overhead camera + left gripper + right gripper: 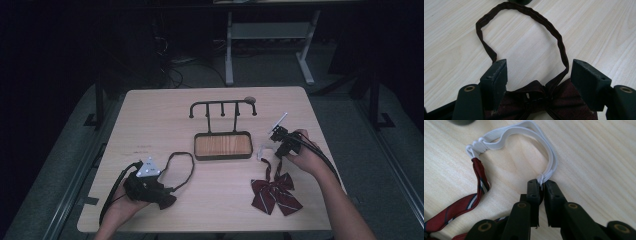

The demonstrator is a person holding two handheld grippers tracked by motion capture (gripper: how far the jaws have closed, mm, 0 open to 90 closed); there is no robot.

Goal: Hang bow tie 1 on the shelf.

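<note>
Right gripper (541, 185) is pinching the white elastic (524, 131) of the red bow (274, 194), jaws nearly together; close view is showing this. Left gripper (539, 75) is gaping wide over the dark bow (541, 100), its loop (524, 10) lying flat ahead. High view is adding the rack (222, 145).

Black tongs (541, 185), brass rivets, black cables.

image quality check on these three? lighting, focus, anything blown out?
High view: dim, room black past the table, things small. Left gripper view: even light, dark bow tie sharp, soft shadow inside its loop. Right gripper view: white elastic band bright but unclipped, near jaws slightly soft.
</note>
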